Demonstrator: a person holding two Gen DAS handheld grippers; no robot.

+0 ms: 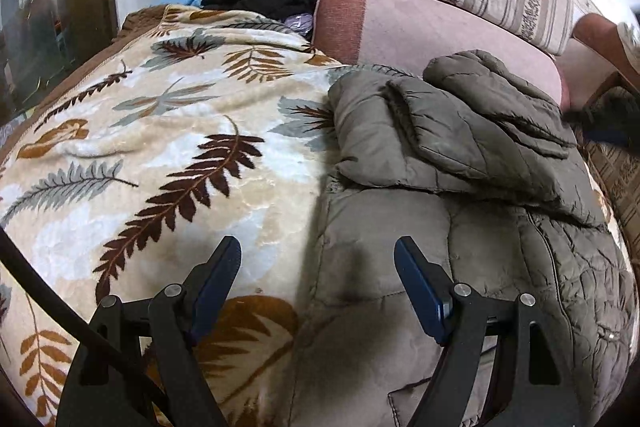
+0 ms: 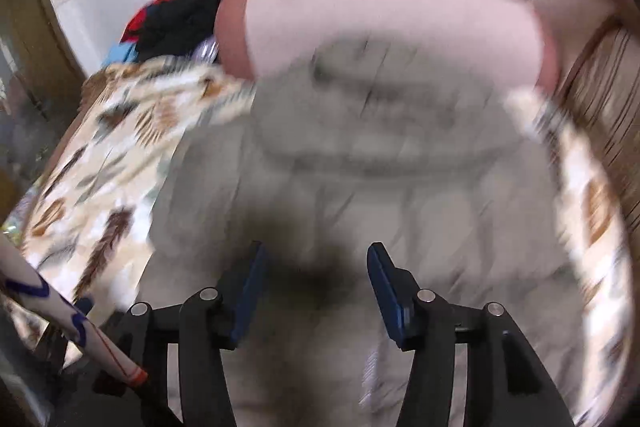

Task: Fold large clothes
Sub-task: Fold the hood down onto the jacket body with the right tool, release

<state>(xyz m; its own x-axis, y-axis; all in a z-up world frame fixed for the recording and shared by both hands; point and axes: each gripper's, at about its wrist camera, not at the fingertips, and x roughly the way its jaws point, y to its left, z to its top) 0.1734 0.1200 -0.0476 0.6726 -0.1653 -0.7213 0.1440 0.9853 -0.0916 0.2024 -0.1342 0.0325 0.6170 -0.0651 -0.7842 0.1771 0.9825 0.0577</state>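
The jacket [image 1: 460, 187] is already folded in part: its upper part and sleeves lie doubled over the body, so the step in hand seems to be between two folds, with no cloth held. The left gripper [image 1: 318, 263] hangs over the left edge of the jacket with its jaws wide apart and nothing between them. The right gripper [image 2: 314, 267] is also spread and empty, above the middle of the jacket; this view is blurred, so fine detail is lost.

For the next move, I judge that both grippers must go down to the near hem, close on it, and carry it toward the folded top.

The jacket is grey-olive, quilted and puffy, with many wrinkles. It lies on the bed [image 1: 140, 147], on a blanket with a leaf pattern, near the right edge and close to the pink pillow [image 1: 420, 23] at the head. It probably springs back when pressed.
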